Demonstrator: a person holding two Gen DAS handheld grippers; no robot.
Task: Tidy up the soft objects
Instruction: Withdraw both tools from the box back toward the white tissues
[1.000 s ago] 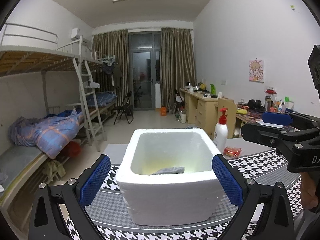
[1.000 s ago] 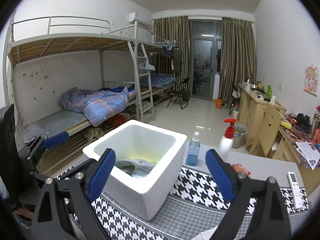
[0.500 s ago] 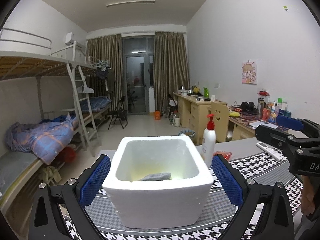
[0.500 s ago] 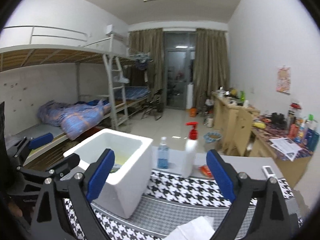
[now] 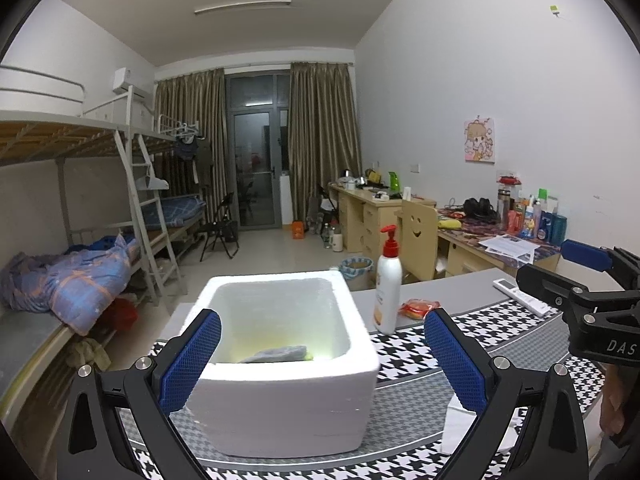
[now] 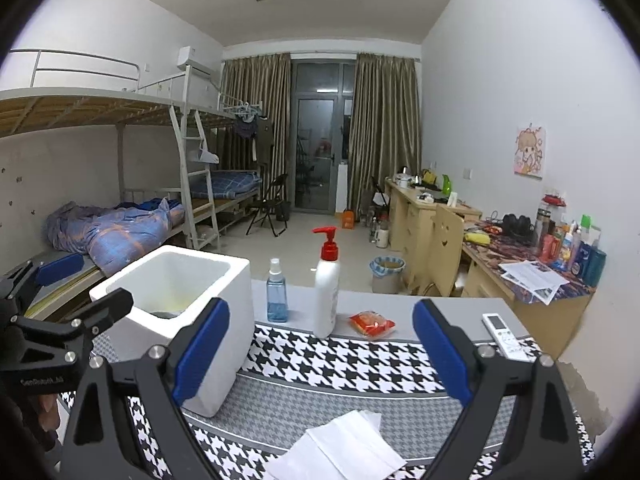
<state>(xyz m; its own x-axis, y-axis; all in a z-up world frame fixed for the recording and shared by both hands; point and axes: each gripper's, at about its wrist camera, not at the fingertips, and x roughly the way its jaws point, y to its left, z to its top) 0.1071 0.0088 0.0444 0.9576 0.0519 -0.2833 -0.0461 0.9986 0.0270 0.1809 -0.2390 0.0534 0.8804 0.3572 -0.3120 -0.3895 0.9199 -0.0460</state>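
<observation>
Swinging rightward since a second ago, my right gripper (image 6: pixel 320 356) now faces white tissue (image 6: pixel 340 450) on the counter (image 6: pixel 400 308) | foam box (image 5: pixel 280 384) sits left, grey cloth (image 5: pixel 276 354) inside | left gripper (image 5: pixel 320 360) hovers before the box | both sets of fingers spread wide, holding nothing.

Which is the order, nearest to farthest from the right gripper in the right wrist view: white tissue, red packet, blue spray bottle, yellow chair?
From the right gripper:
1. White tissue, just below, between the fingers.
2. Red packet, ahead on the grey mat.
3. Blue spray bottle, ahead left, behind the packet's line.
4. Yellow chair, off the table, far right.
</observation>
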